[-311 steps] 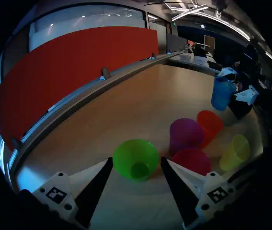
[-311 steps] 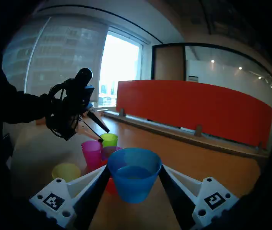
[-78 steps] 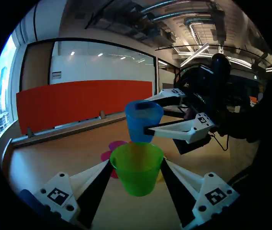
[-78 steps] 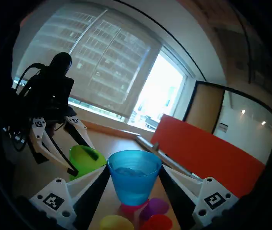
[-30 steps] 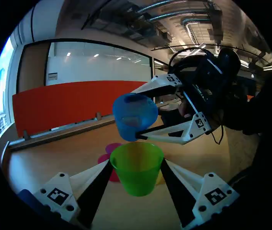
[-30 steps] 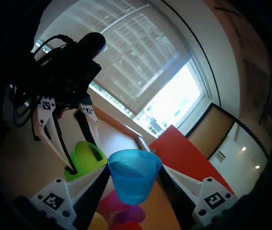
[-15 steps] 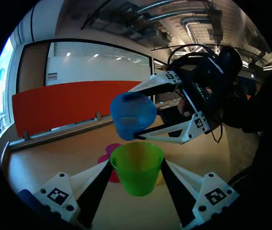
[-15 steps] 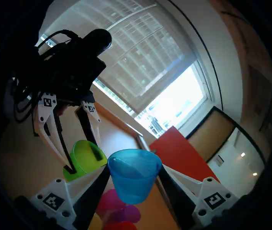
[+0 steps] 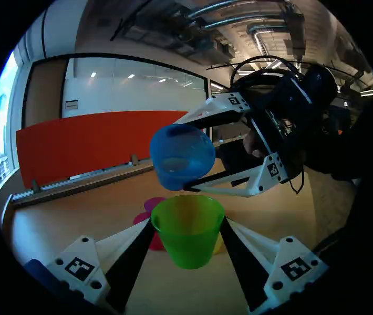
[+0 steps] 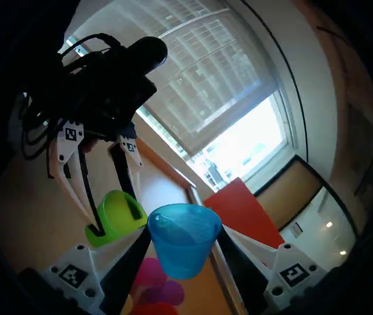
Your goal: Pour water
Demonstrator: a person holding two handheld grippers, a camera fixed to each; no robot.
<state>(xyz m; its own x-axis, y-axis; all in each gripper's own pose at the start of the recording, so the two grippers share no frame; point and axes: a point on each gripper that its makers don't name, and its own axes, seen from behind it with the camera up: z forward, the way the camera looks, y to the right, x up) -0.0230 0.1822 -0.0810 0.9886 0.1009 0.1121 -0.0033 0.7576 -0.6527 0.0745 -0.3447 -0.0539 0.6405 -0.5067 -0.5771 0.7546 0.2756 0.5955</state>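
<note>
So that the pour lands cleanly, the blue cup (image 9: 180,156) is gripped tilted by the right gripper (image 10: 183,230) just above the near, upright green cup (image 9: 187,239), clamped in the left gripper (image 9: 186,220).

We see a translucent blue cup (image 9: 181,157) at the centre of the left gripper view, tilted with its mouth towards us and some water inside. It is lifted just above an upright, translucent green cup (image 9: 187,236) at lower centre.
</note>
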